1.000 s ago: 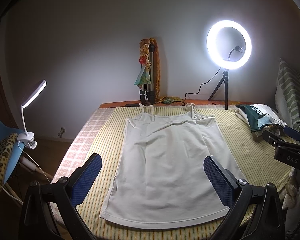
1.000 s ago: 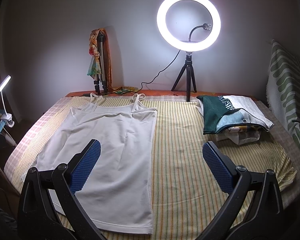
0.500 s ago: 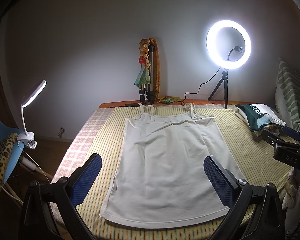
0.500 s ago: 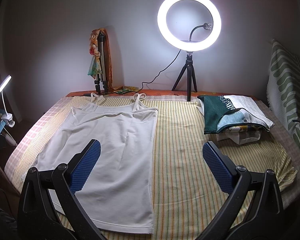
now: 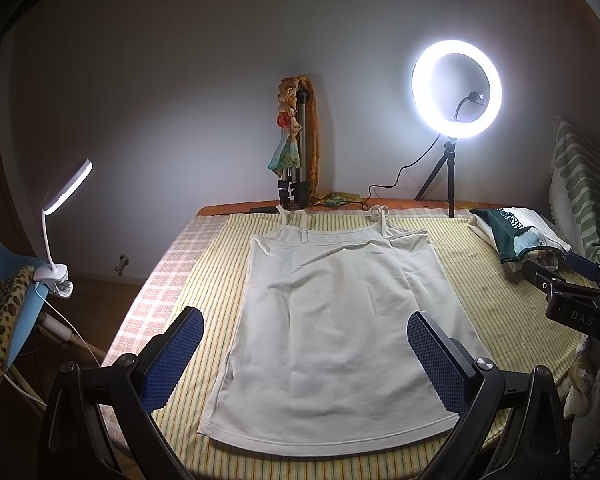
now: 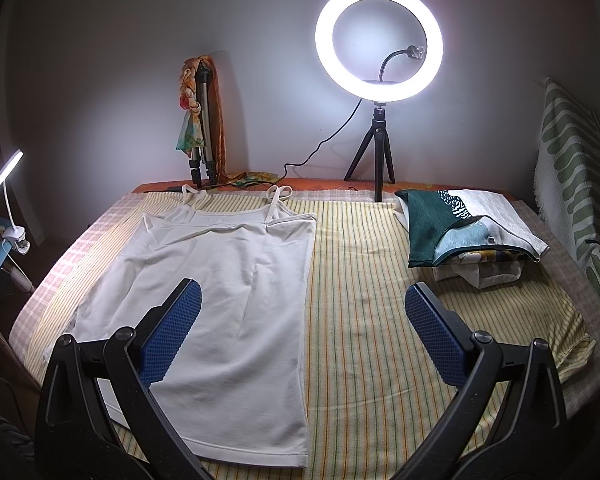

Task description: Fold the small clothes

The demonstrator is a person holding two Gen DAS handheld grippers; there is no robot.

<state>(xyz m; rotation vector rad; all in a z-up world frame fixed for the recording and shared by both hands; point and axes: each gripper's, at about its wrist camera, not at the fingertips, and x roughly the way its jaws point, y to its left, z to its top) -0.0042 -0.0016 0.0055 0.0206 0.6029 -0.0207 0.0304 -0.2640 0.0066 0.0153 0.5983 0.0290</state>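
A white strappy camisole (image 5: pixel 336 328) lies flat and spread out on the striped yellow cloth, straps toward the wall, hem toward me. It also shows in the right wrist view (image 6: pixel 216 292), left of centre. My left gripper (image 5: pixel 306 356) is open and empty, hovering above the camisole's lower half. My right gripper (image 6: pixel 302 332) is open and empty, above the camisole's right edge and the bare cloth beside it. The right gripper's body shows at the right edge of the left wrist view (image 5: pixel 572 300).
A pile of folded clothes (image 6: pixel 468 232) sits at the back right of the table (image 6: pixel 380 320). A lit ring light on a tripod (image 6: pixel 380 60) and a folded tripod with a scarf (image 6: pixel 200 120) stand by the wall. A clip lamp (image 5: pixel 60 216) stands left, a striped cushion (image 6: pixel 576 168) right.
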